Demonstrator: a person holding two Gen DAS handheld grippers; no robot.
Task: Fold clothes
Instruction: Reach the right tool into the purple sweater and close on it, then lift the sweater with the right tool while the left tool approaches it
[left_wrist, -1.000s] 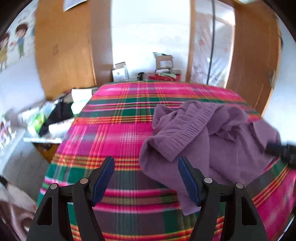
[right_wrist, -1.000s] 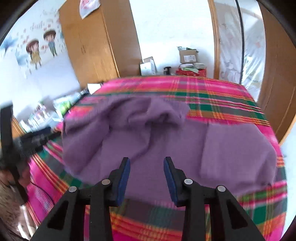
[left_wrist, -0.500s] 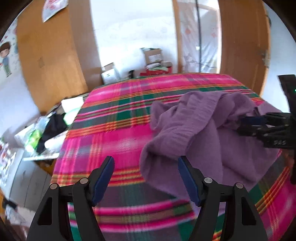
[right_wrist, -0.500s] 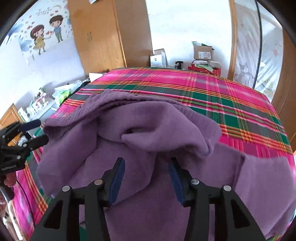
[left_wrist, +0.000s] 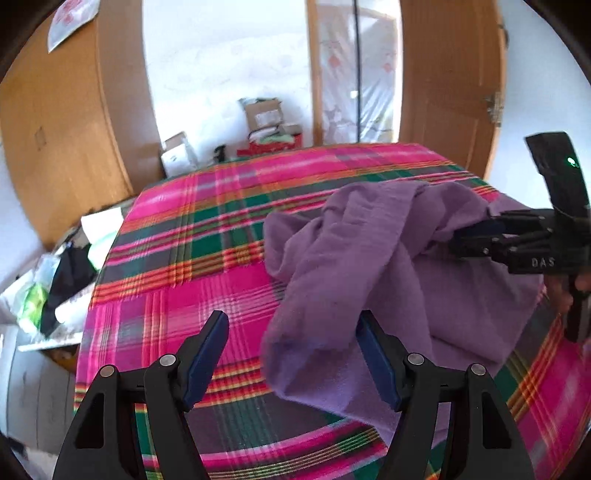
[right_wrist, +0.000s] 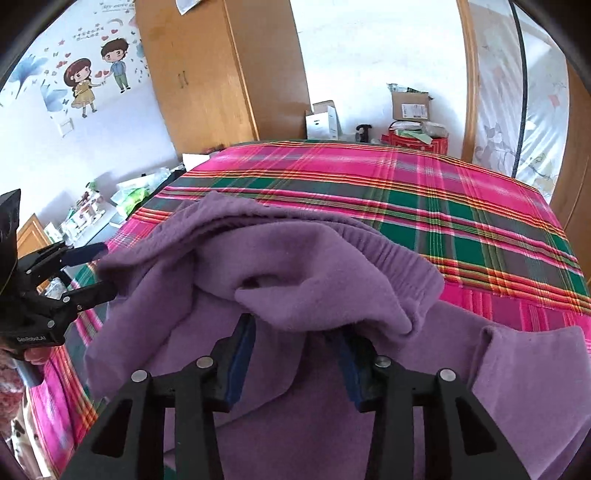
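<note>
The purple garment (right_wrist: 332, 266) looks soft, limp and light, best pinched at its ribbed hem in mid-frame; both grippers' jaws gape wide.

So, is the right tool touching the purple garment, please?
Touching: in the right wrist view the purple garment drapes over both fingertips of the right tool.

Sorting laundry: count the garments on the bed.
1: a purple garment bunched on the plaid bed cover, between both grippers. More could lie under its folds.
</note>
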